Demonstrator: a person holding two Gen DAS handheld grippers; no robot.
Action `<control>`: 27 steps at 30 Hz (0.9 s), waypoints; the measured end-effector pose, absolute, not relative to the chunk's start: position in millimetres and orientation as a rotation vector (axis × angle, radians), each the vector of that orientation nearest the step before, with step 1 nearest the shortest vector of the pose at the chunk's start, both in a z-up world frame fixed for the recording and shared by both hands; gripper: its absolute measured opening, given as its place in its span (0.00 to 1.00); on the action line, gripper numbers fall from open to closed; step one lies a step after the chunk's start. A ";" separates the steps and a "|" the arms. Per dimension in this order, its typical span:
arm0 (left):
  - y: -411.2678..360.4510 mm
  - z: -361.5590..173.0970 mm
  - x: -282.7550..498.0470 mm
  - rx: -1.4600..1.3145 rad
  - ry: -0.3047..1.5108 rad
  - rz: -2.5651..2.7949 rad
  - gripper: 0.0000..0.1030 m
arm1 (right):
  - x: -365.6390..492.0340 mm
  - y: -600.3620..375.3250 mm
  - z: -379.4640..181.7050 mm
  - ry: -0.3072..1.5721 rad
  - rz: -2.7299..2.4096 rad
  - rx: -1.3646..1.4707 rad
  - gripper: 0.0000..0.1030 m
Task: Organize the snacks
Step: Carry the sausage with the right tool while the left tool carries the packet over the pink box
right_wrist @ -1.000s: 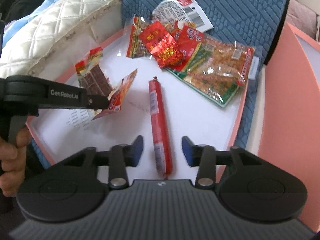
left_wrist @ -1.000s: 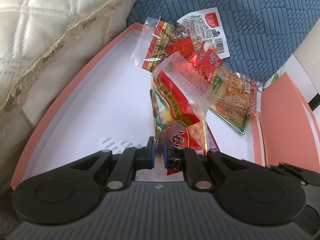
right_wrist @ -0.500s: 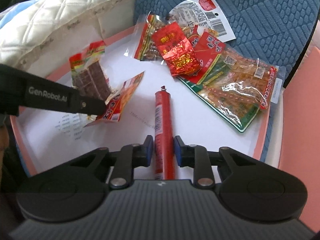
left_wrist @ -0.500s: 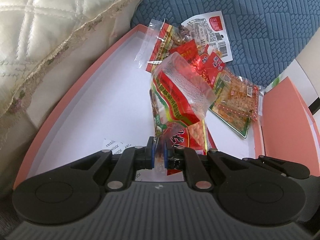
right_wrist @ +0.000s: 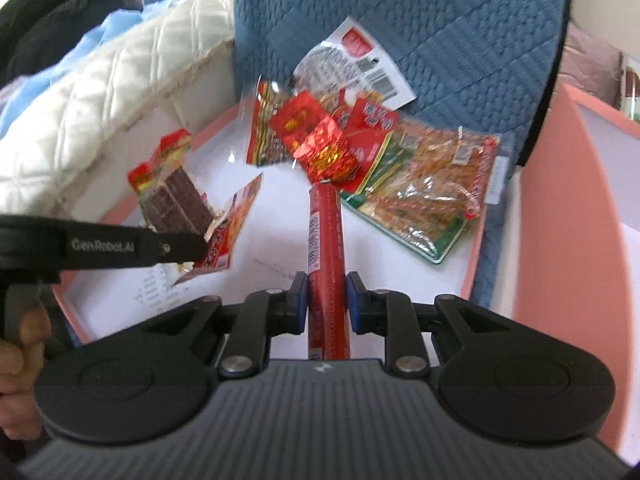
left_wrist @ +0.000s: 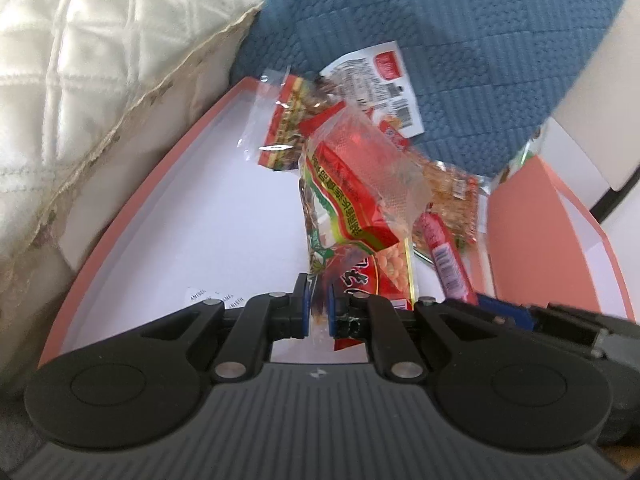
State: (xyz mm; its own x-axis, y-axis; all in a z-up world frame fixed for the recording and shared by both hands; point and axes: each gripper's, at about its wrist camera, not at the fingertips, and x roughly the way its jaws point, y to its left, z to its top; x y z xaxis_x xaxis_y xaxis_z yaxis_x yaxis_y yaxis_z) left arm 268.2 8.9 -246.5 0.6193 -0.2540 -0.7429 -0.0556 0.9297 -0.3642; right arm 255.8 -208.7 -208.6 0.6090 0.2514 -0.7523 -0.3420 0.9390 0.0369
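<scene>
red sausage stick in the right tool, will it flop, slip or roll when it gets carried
The sausage stick juts straight out past the right tool without sagging, so it is probably fairly stiff. Its glossy casing looks slick and it is pinched near one end, so it may swivel or slide. Being round, it would likely roll if set on the tray.

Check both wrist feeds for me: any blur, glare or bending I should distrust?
Left wrist: the held snack packets are soft with motion blur, their clear film shining; fisheye curves the pink tray rim. Right wrist: the far snack pile smears, while the sausage in the right claw stays sharper; bright window light washes the top corners.
</scene>
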 end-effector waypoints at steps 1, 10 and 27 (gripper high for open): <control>8.7 -244.8 264.9 -0.374 0.900 -0.121 0.09 | 254.0 -210.5 -204.8 0.845 0.336 -0.117 0.23; -0.2 -227.6 239.4 -0.368 0.879 -0.160 0.09 | 231.5 -237.3 -188.9 0.865 0.284 -0.073 0.23; -28.0 -162.0 229.0 -0.397 0.837 -0.218 0.10 | 210.3 -269.3 -121.2 0.767 0.273 0.000 0.23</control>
State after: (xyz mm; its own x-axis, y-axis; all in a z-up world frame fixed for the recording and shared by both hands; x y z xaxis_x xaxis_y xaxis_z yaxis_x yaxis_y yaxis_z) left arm 229.0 -28.0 -162.0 0.6531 -0.3405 -0.6764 0.0322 0.9049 -0.4245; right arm 210.3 -269.3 -121.2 0.6865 0.2437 -0.6851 -0.2438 0.9648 0.0989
